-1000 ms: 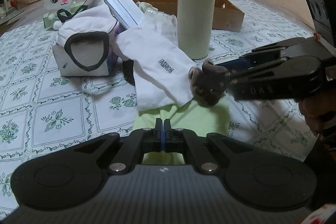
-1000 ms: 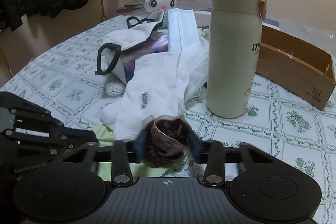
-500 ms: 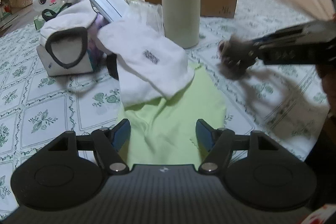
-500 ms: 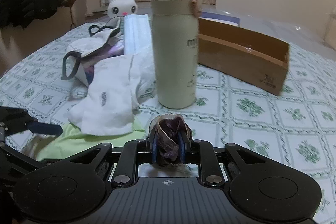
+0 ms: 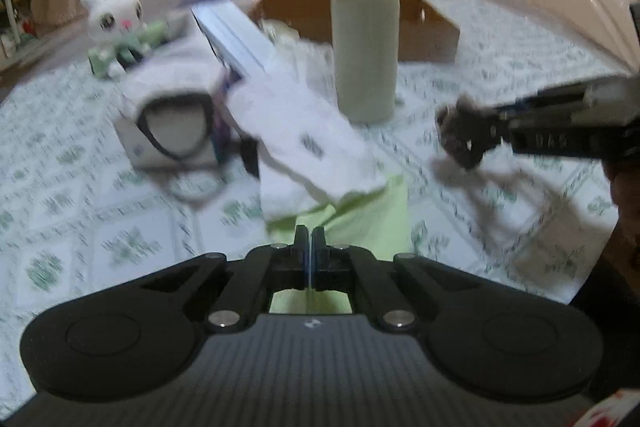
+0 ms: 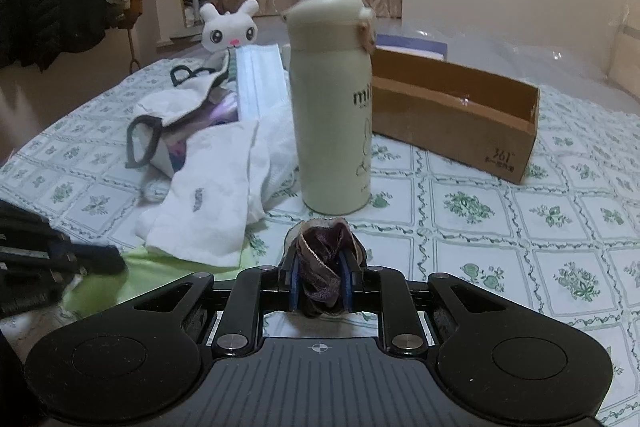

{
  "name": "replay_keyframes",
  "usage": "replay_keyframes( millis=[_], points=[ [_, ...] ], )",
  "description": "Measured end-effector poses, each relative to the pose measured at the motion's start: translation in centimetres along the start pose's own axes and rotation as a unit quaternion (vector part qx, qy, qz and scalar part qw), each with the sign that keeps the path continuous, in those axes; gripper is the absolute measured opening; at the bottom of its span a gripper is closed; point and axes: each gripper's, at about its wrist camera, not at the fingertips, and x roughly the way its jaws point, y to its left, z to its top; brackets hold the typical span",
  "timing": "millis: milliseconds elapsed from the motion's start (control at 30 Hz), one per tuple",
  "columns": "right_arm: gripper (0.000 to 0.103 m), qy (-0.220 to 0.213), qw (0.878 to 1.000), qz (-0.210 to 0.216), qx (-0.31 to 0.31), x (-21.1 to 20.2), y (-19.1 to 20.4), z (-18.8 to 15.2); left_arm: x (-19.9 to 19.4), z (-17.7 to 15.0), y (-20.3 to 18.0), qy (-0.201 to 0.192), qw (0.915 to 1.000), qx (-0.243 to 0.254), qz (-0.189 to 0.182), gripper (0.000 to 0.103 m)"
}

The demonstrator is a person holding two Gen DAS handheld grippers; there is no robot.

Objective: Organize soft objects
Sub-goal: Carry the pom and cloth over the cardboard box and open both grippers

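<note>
A brown scrunchie [image 6: 322, 261] sat pinched between the nearly closed jaws of the right gripper [image 6: 320, 277], held above the floral tablecloth [image 6: 500, 227] in front of a cream flask [image 6: 332, 103]. The left gripper [image 5: 309, 241], jaws fully together, hovered over a green cloth [image 5: 372, 219].

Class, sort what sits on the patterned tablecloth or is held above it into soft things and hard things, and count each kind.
Soft: 5 – plush rabbit, white sock, green cloth, white bag, brown scrunchie in the right claw.
Hard: 2 – cream bottle, cardboard box.
Total: 7
</note>
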Motion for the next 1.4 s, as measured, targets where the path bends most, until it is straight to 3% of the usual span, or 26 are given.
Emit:
replay_keyframes(
  millis=[267, 667, 1033, 1400],
  points=[
    [0.02, -0.029, 1.0, -0.007, -0.004, -2.3, 1.0, 1.2, -4.4, 3.5, 2.2, -0.065, 0.9978, -0.002, 0.016, 0.0],
    [0.02, -0.051, 0.998, -0.019, -0.001, -5.3, 0.4, 2.7, -5.4, 9.1, 5.2, -0.101, 0.9943, 0.003, -0.033, 0.0],
    [0.02, -0.069, 0.997, -0.034, 0.019, -5.4, -5.6, 6.8, -1.5, 18.6, 7.6, -0.135, 0.9884, 0.042, -0.055, 0.0],
    [0.02, -0.097, 0.994, -0.034, 0.039, -0.4, -13.1, 14.5, 8.5, 27.5, 9.1, -0.127, 0.9884, 0.027, -0.078, 0.0]
  ],
)
